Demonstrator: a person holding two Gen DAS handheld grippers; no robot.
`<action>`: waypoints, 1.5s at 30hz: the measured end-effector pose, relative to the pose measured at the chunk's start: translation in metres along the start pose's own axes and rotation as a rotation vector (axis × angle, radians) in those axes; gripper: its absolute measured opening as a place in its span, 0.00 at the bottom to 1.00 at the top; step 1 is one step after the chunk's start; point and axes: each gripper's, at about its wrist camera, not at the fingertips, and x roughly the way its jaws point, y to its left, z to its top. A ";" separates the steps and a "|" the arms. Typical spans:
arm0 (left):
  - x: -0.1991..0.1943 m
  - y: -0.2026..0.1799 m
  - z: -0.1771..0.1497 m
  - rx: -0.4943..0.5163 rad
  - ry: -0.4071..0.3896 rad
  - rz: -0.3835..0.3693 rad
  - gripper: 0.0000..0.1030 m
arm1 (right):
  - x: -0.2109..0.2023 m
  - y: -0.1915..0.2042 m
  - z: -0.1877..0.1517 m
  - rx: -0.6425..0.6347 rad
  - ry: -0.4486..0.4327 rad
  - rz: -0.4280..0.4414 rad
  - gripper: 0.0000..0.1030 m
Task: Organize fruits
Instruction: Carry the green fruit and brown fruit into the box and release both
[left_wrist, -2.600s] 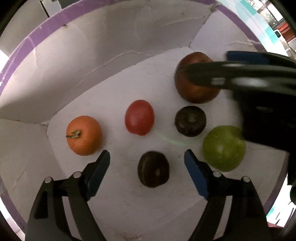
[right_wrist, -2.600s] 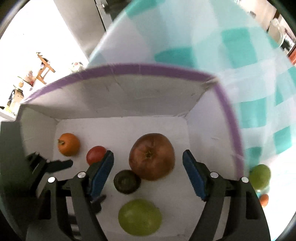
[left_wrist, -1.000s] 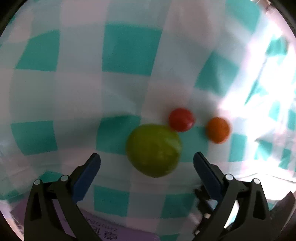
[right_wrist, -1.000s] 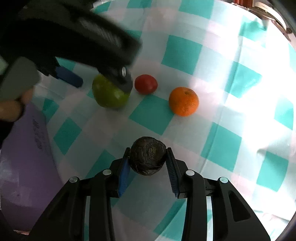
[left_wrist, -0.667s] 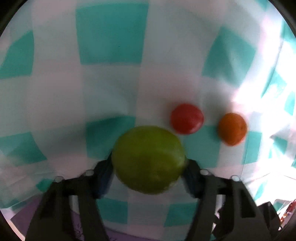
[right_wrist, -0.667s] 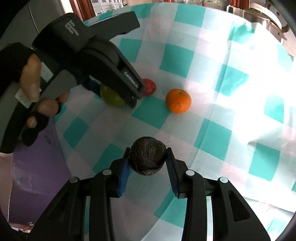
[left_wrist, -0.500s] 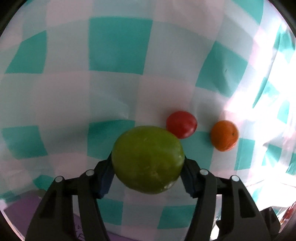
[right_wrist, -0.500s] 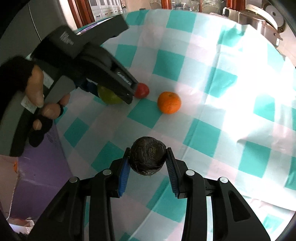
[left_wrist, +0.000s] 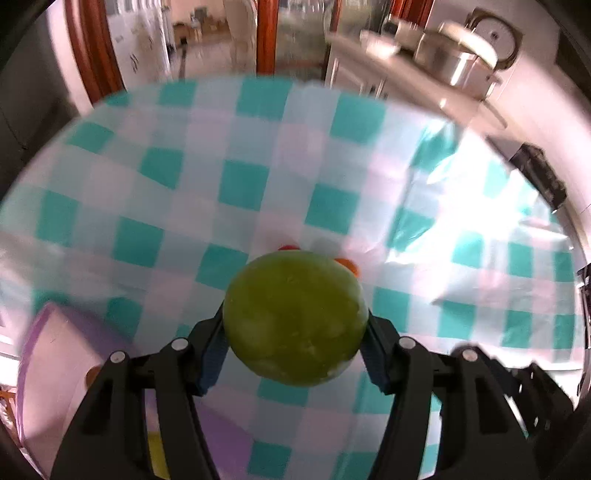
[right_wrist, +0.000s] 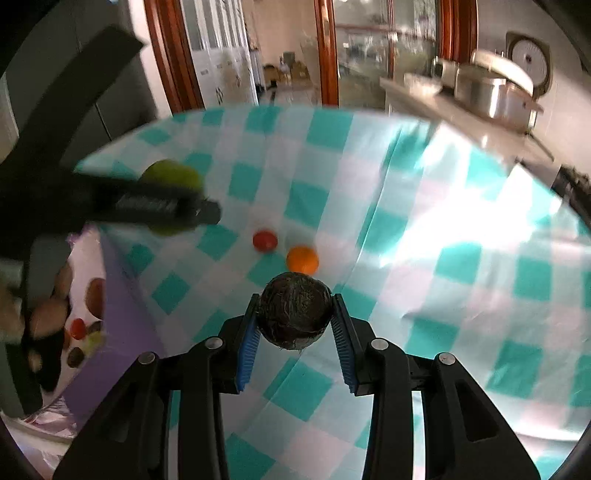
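Observation:
My left gripper (left_wrist: 295, 332) is shut on a green apple (left_wrist: 293, 319), held well above the checked tablecloth (left_wrist: 258, 192). In the right wrist view the same green apple (right_wrist: 171, 177) shows behind the blurred left gripper (right_wrist: 201, 212). My right gripper (right_wrist: 294, 323) is shut on a dark wrinkled round fruit (right_wrist: 293, 314), also lifted off the cloth. A small red tomato (right_wrist: 265, 240) and an orange tangerine (right_wrist: 302, 259) lie side by side on the cloth beyond it. In the left wrist view only slivers of the tomato (left_wrist: 288, 247) and tangerine (left_wrist: 349, 265) show past the apple.
A purple-rimmed white box (right_wrist: 122, 295) with several fruits (right_wrist: 94, 291) inside stands at the lower left; its purple rim (left_wrist: 55, 314) also shows in the left wrist view. A counter with a steel pot (right_wrist: 491, 92) lies beyond the table's far edge. A person's hand (right_wrist: 11, 295) holds the left gripper.
The left gripper closed on the green apple and lifted it off the cloth. Both grippers rose and tilted up, so the room beyond the table has come into view. The right grip has stayed the same.

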 end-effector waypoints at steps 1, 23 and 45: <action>-0.020 -0.006 -0.007 -0.003 -0.031 0.006 0.60 | -0.011 0.000 0.003 -0.013 -0.021 0.003 0.36; -0.229 -0.073 -0.159 -0.026 -0.346 0.085 0.60 | -0.225 -0.014 -0.010 -0.140 -0.283 0.137 0.36; -0.294 0.004 -0.243 -0.139 -0.430 0.057 0.60 | -0.313 0.005 -0.021 -0.303 -0.394 0.146 0.36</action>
